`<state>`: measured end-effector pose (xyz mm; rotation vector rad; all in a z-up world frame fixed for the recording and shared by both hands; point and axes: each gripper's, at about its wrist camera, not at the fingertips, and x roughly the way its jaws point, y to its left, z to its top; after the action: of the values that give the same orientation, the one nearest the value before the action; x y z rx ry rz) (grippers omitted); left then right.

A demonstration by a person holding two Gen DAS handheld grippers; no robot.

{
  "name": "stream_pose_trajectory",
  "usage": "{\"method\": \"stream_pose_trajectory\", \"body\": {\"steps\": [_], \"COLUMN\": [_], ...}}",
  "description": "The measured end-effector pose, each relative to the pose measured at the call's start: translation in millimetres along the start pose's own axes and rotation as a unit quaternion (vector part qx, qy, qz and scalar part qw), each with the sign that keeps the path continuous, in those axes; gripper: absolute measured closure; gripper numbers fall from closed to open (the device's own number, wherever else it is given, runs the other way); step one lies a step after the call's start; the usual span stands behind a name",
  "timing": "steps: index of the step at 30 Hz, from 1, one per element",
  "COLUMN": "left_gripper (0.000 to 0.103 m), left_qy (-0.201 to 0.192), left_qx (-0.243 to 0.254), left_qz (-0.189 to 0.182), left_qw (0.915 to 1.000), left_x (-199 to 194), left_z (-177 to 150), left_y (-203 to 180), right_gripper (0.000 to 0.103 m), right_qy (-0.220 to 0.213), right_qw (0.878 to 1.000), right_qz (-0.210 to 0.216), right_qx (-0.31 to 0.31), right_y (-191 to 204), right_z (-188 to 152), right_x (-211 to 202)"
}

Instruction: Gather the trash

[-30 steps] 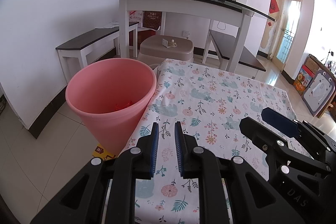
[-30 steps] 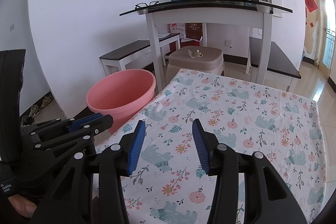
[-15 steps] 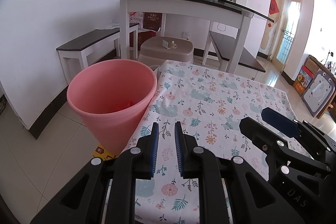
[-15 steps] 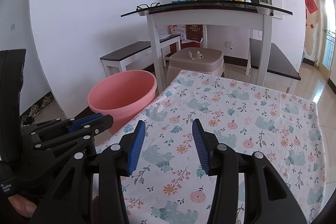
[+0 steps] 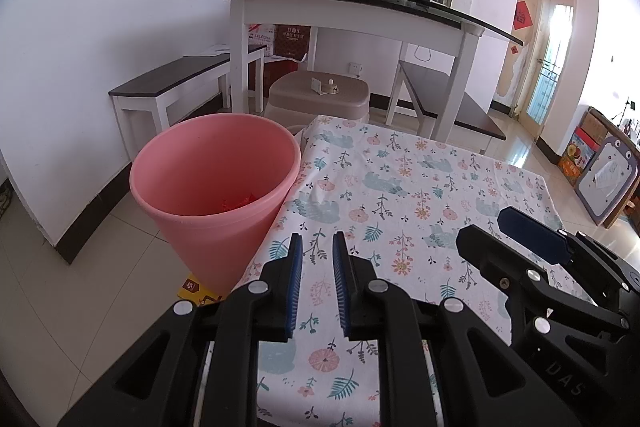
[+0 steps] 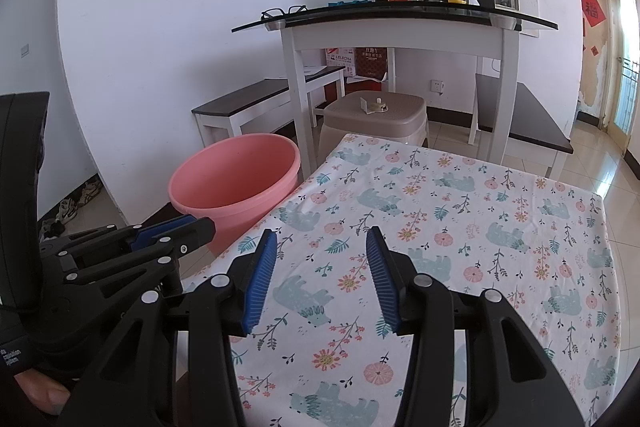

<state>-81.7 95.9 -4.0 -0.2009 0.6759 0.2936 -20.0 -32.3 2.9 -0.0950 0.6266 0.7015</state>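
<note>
1. Left gripper [image 5: 315, 259] jaws narrowly apart, empty; right gripper [image 6: 321, 267] jaws wider apart, empty, both over desk [image 5: 460, 187] beside pink bin [image 5: 216, 163].
2. Red trash [image 5: 240, 202] lies inside bin; none visible on desk.
3. Step looks finished or between pickups; next needs locating more trash.

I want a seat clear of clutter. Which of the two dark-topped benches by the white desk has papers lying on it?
The bench left of the white desk, along the wall behind the pink bin, has white papers at its far end. The right-hand bench shows none.

Black fingers [image 5: 362, 291] (blue ribbed pads [image 6: 260, 281]), silver screws
</note>
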Motion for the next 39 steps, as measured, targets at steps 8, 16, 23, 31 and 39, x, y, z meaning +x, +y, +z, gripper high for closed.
{"method": "stream_pose_trajectory", "body": {"steps": [8, 16, 23, 31, 39], "left_gripper": [0.088, 0.088, 0.088, 0.088, 0.088], "left_qy": [-0.001, -0.001, 0.000, 0.000, 0.000], "left_qx": [-0.002, -0.001, -0.001, 0.000, 0.000], "left_qz": [0.001, 0.001, 0.002, 0.003, 0.003], "left_qw": [1.0000, 1.0000, 1.0000, 1.0000, 1.0000], "left_x": [-1.4, -1.5, -1.1, 0.3, 0.3], "left_z": [-0.3, -1.1, -1.5, -1.9, -2.1], "left_y": [0.4, 0.0, -0.4, -0.9, -1.2], "right_gripper": [0.056, 0.056, 0.056, 0.056, 0.056], "right_qy": [0.001, 0.001, 0.001, 0.001, 0.001], "right_qw": [1.000, 1.000, 1.000, 1.000, 1.000], "right_qz": [0.001, 0.001, 0.002, 0.001, 0.001], "right_qx": [-0.001, -0.002, -0.002, -0.003, -0.002], "right_y": [0.5, 0.8, 1.6, 1.7, 1.9], "right_z": [0.1, 0.1, -0.5, -0.3, -0.4], "right_x": [-1.5, -1.3, -1.1, -1.1, -1.2]}}
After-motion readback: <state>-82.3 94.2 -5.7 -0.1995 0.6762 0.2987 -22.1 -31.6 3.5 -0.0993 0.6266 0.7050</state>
